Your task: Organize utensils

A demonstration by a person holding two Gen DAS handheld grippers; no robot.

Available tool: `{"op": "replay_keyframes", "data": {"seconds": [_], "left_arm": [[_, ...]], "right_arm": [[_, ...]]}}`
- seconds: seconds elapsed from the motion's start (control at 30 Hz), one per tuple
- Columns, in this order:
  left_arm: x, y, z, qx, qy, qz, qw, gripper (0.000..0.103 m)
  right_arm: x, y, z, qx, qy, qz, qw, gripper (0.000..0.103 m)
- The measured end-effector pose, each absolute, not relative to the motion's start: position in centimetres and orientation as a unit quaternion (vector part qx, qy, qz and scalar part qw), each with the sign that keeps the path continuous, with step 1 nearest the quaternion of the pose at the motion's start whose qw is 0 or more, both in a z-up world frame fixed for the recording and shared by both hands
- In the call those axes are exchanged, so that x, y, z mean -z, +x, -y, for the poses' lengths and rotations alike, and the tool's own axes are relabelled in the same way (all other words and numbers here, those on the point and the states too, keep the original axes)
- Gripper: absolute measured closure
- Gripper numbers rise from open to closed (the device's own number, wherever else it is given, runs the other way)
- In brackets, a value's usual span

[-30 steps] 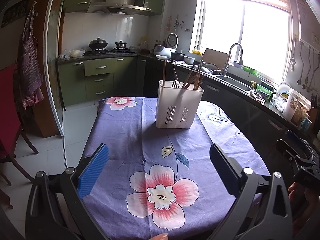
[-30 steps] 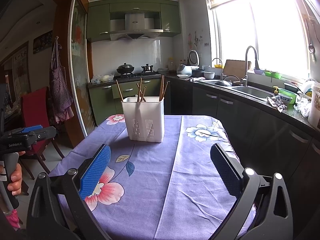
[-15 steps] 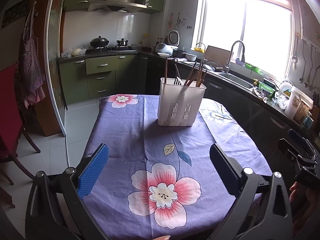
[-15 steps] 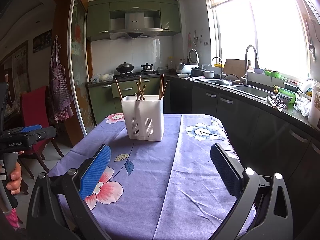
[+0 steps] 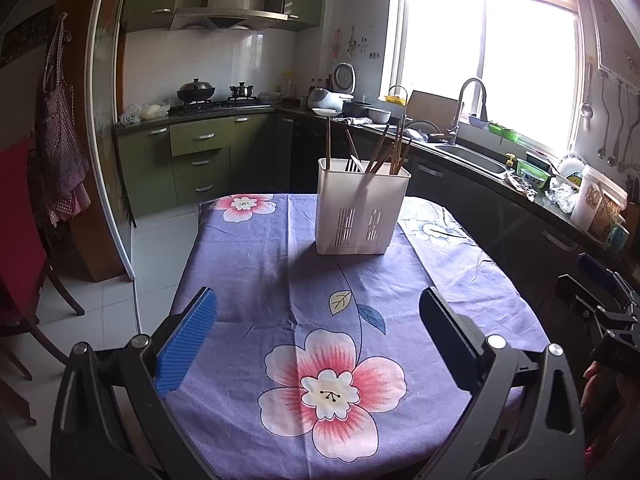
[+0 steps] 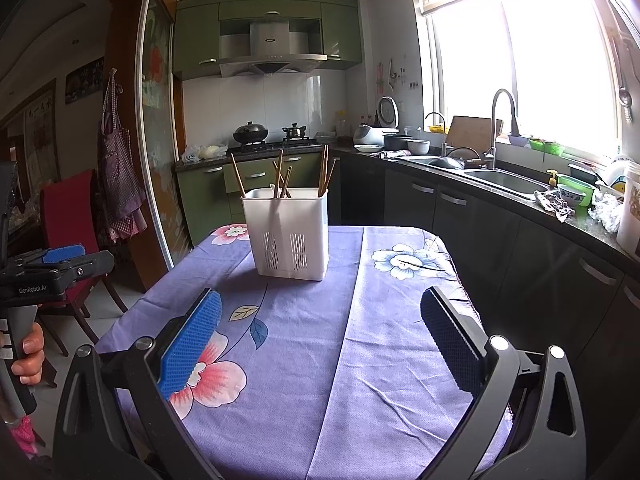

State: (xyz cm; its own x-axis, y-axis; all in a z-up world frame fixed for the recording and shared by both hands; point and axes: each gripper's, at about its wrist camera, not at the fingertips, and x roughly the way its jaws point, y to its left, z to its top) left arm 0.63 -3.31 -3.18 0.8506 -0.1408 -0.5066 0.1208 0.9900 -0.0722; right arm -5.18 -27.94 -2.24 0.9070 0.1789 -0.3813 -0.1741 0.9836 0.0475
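White utensil caddy (image 5: 362, 212) upright on the counter (image 5: 280, 280), toward the far end of the purple flowered cloth, slotted face turned toward both cameras. Chopsticks (image 5: 384, 152) standing in the caddy, leaning at mixed angles across its compartments: one near-vertical at the left side, several fanned out at the right. Something pale and flat also poking above the rim among them, too small to name. Upright storage presumably for draining and easy reach.

Left gripper (image 5: 318, 320) on the near side of the caddy, well apart from it, fingers spread wide with nothing between the blue pads. Right gripper (image 6: 320, 316) likewise on the near side, spread and empty. Both aimed at the caddy, likely to keep it centred in view and within a straight reach.

No loose utensils visible on the cloth around the caddy. Fits two readings: sticks gathered in and the sorting finished, or a mixed bundle waiting to be regrouped by compartment. Not settled by these views.
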Motion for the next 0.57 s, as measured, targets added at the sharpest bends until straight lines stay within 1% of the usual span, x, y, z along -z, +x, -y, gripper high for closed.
{"op": "replay_keyframes", "data": {"seconds": [0.57], "left_arm": [[3.36, 0.94, 3.13, 0.083, -0.030, -0.275, 0.957, 0.007]], "right_arm": [[2.29, -5.10, 27.95, -0.091, 0.006, -0.196, 0.976, 0.005]]}}
